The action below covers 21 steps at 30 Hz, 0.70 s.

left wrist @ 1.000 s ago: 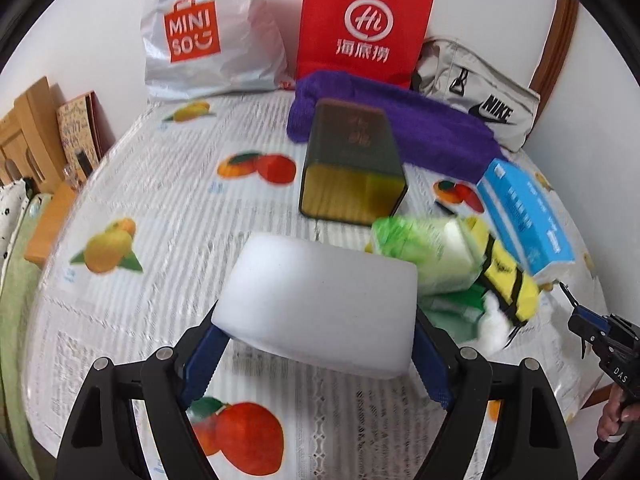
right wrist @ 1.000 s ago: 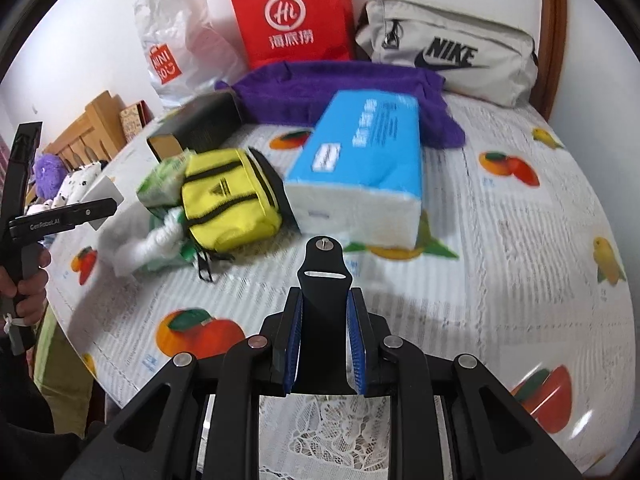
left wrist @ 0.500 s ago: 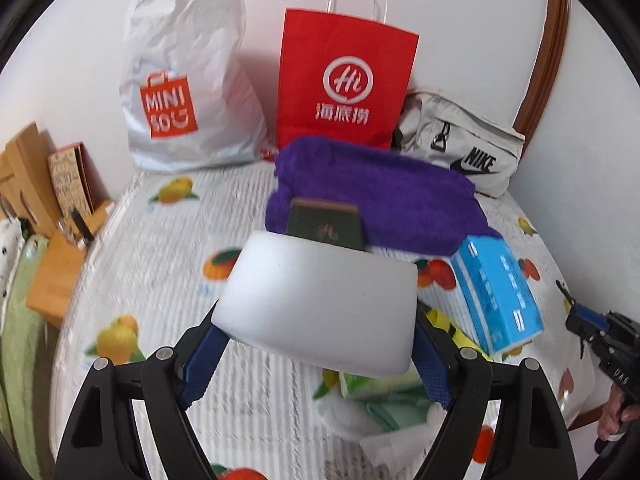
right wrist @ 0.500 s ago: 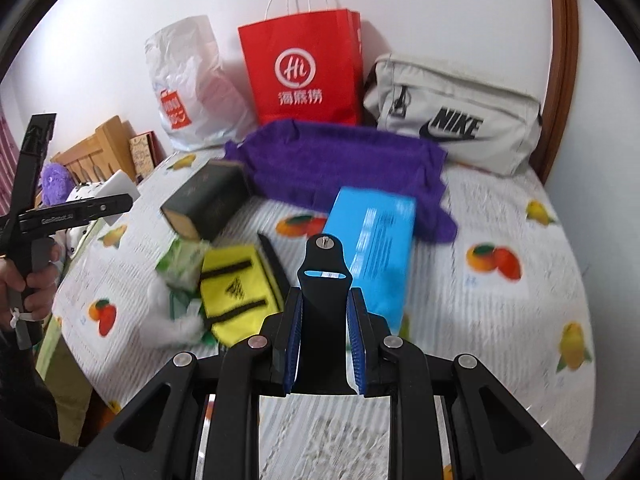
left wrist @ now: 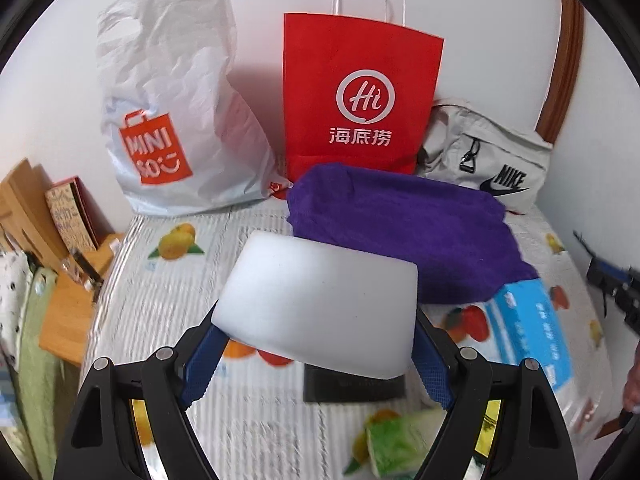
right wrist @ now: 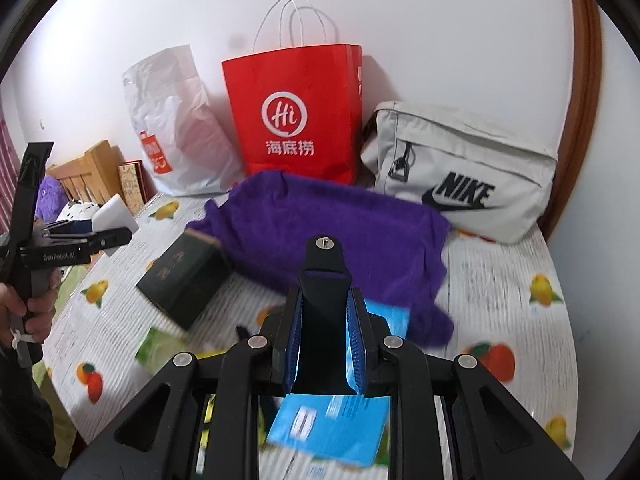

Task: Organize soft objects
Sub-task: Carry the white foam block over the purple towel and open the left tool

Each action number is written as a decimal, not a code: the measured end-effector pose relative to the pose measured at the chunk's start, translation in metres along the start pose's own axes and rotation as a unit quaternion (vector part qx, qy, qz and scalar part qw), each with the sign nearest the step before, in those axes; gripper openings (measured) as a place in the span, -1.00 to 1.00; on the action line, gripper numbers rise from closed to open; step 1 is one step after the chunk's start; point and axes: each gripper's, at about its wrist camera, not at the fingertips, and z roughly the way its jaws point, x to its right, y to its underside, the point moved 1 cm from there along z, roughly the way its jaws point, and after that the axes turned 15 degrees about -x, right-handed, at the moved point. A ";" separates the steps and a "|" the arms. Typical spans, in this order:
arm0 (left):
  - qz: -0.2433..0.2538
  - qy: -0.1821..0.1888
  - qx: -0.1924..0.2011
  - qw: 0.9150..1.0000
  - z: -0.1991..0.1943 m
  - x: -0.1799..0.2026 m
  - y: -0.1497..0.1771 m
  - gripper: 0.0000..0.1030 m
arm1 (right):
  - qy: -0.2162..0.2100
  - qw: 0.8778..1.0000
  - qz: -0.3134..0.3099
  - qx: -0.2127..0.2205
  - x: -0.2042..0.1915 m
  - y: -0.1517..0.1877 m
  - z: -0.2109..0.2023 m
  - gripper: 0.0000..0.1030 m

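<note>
Above the table: white rectangular foam block clamped between wide-set blue pads of the left gripper, held clear of the fruit-print tablecloth.
Right gripper: jaws narrow, pinched on a black tongue-shaped strap piece.
Back, against wall: red paper bag, white plastic bag, grey zipped pouch.
Before them: purple towel.

a red paper bag and a white plastic bag stand against the wall, a dark box lies on the fruit-print desk.
</note>
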 end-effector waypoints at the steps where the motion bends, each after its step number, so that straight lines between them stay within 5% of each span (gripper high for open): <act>1: 0.003 0.005 -0.003 1.000 0.005 0.000 -0.005 0.61 | 0.001 1.000 0.000 -0.001 0.002 -0.006 0.005 -0.57; 13: 0.017 0.024 -0.032 0.999 0.059 0.006 -0.064 0.61 | 0.003 0.999 0.022 -0.042 0.048 -0.067 0.094 -0.57; 21: 0.033 0.045 -0.051 0.997 0.099 0.023 -0.105 0.61 | 0.002 0.994 0.030 -0.102 0.071 -0.076 0.147 -0.57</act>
